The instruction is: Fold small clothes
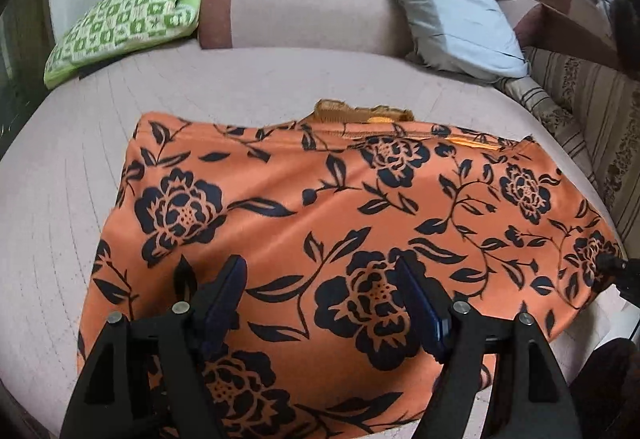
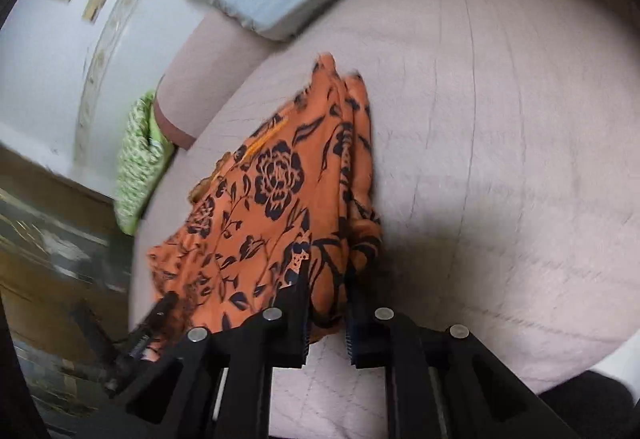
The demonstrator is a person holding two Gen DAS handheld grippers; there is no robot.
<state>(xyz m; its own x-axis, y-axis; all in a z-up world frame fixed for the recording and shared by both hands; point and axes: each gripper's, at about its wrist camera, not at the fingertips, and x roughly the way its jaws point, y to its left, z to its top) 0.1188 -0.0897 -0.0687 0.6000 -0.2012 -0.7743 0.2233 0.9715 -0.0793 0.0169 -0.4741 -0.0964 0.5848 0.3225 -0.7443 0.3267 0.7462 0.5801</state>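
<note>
Lying at the centre of the frame on the pink bed (image 1: 72, 175), the orange flowered cloth (image 1: 304, 207) looks light, soft and slippery, best taken at a hem corner, where the right gripper (image 2: 327, 299) clamps its bunched edge, while the left gripper (image 1: 320, 303) stands apart above it.

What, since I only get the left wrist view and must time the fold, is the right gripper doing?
Observer: The right gripper is shut on the near edge of the orange floral cloth.
Operator: Is that edge lying flat?
Observer: No, it is bunched into long pleats running away from the grip.
Operator: Anything to the right of the cloth?
Observer: Only bare pink bedspread.
</note>
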